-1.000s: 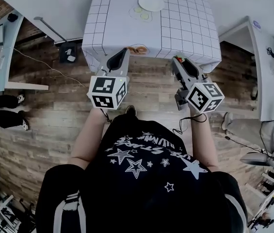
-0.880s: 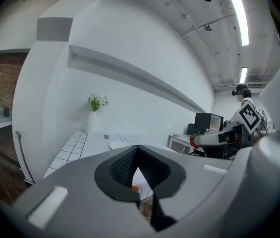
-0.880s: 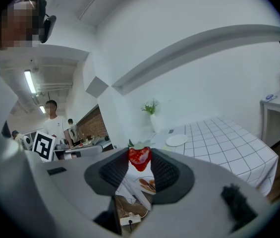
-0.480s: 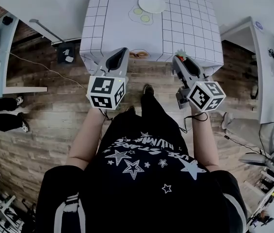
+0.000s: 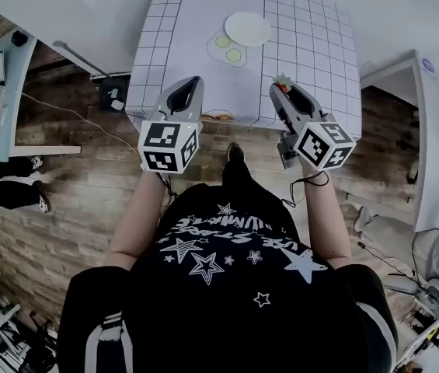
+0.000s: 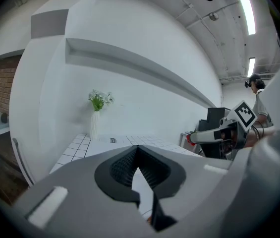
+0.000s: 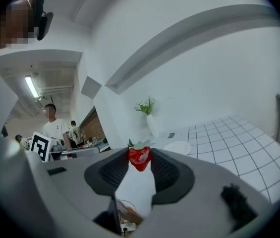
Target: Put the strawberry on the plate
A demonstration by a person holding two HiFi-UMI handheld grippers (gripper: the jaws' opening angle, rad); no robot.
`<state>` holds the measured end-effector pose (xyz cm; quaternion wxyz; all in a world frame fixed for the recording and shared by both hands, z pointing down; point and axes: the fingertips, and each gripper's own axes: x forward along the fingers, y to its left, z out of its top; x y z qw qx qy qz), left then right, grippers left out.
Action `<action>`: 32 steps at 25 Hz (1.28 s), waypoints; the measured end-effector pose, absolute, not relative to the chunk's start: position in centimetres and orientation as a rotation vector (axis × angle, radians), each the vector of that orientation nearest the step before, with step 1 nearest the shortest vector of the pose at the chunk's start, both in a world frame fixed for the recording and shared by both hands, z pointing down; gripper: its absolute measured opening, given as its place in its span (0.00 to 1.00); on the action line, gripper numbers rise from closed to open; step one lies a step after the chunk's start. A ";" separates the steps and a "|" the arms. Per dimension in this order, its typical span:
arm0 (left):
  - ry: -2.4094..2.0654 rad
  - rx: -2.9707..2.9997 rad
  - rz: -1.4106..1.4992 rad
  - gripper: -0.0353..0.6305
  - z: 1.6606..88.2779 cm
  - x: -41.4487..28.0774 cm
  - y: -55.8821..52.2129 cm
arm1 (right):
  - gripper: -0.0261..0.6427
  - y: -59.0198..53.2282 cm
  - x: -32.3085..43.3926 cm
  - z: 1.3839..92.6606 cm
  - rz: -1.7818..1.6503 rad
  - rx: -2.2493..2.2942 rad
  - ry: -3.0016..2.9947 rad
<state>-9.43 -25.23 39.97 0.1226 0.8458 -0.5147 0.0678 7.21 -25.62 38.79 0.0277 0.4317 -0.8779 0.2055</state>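
The right gripper pinches the strawberry at its jaw tips, over the table's near edge. The left gripper is closed and empty. The empty plate lies well apart, farther across. Pickup looks done; carrying and placing remain.

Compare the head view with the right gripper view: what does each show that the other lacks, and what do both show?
Only the head view: two pale green round slices, the wooden plank floor and the person's black star-printed shirt. Only the right gripper view: a ceiling strip light and the ribbed black pads pressing the fruit. Both: the red strawberry held in the right gripper, the round white plate, the white gridded tablecloth.
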 end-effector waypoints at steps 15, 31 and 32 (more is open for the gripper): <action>-1.613 2.432 0.277 0.06 40.7 -6.4 -35.5 | 0.26 -36.4 8.5 40.2 0.649 1.157 -2.726; -1.705 2.369 0.340 0.06 41.5 -6.2 -40.0 | 0.26 -43.2 8.1 44.6 0.672 1.033 -2.640; -1.703 2.367 0.340 0.06 41.5 -6.4 -40.3 | 0.26 -43.5 7.8 44.9 0.680 1.033 -2.630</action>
